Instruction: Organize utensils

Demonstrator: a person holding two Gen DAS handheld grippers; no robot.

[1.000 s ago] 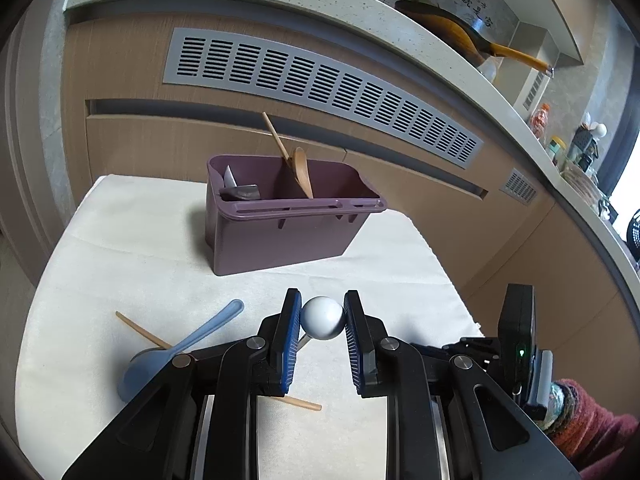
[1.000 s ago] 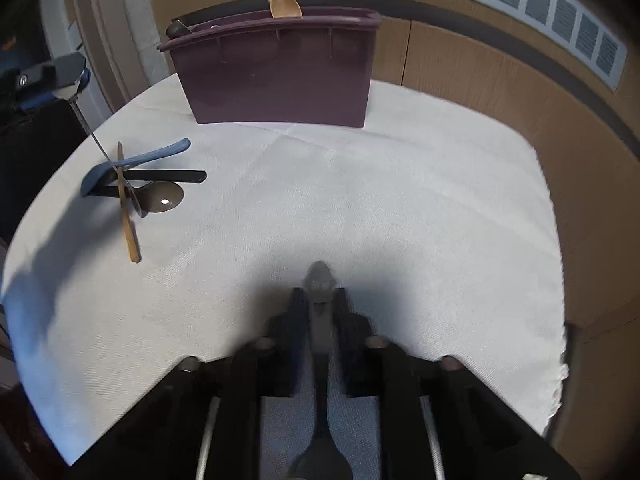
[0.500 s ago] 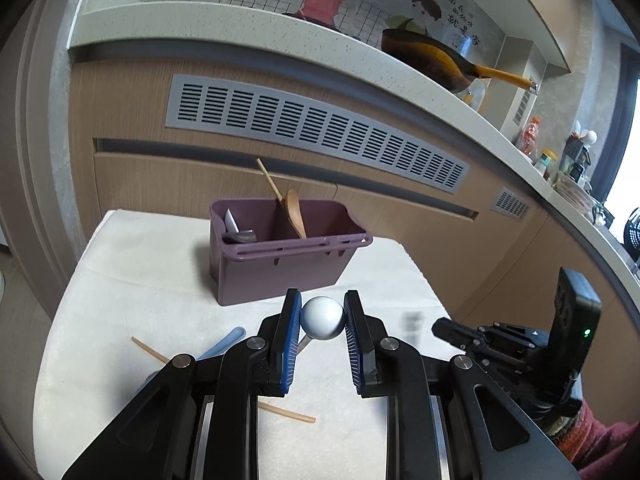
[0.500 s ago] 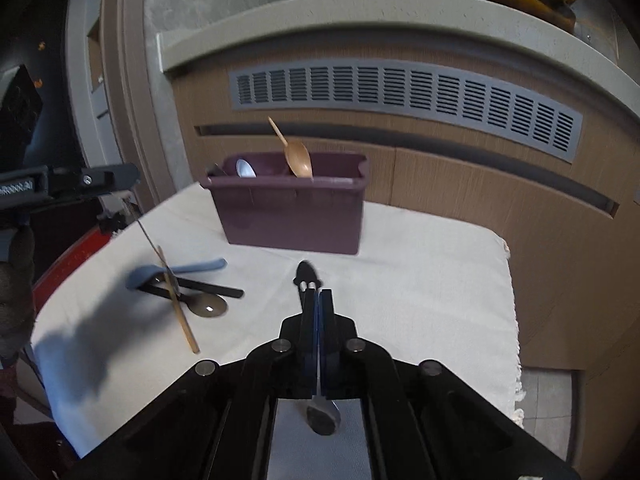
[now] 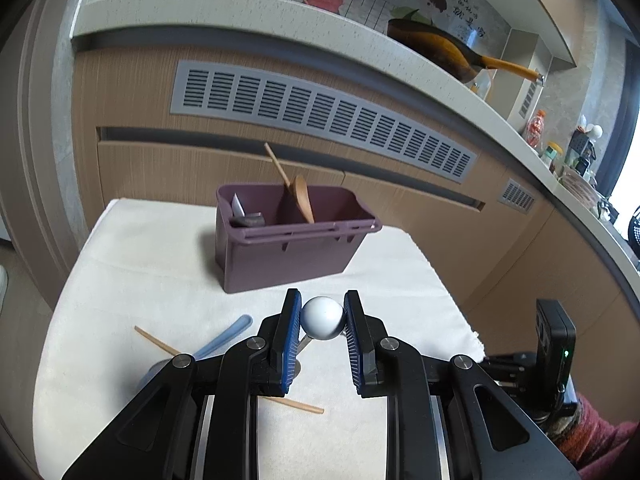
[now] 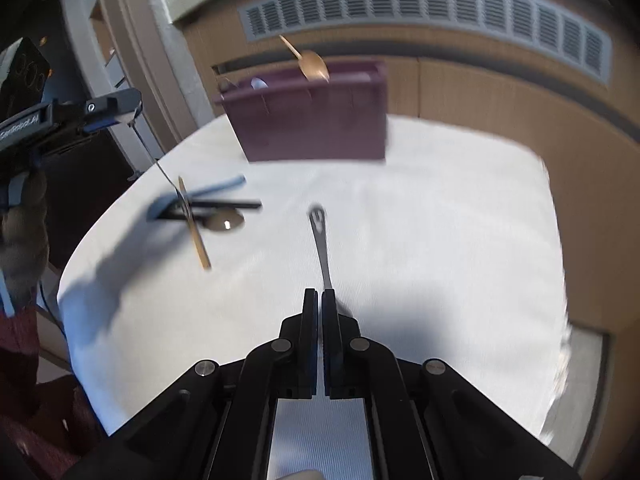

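Two close wrist views angled down along each gripper, both sharing the purple caddy (image 5: 288, 240) and white cloth (image 6: 440, 220).

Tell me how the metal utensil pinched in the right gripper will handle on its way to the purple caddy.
The metal utensil looks thin and stiff, so it should not droop. The right gripper pinches only its narrow shaft, so the smooth metal may swivel or slip. It seems light, and the purple caddy probably will not tip.

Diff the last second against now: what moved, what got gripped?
The right gripper has just closed on the handle of a metal utensil and lifted it off the white cloth. The left gripper still holds a white ball-ended utensil. The purple caddy and loose utensils stayed put.
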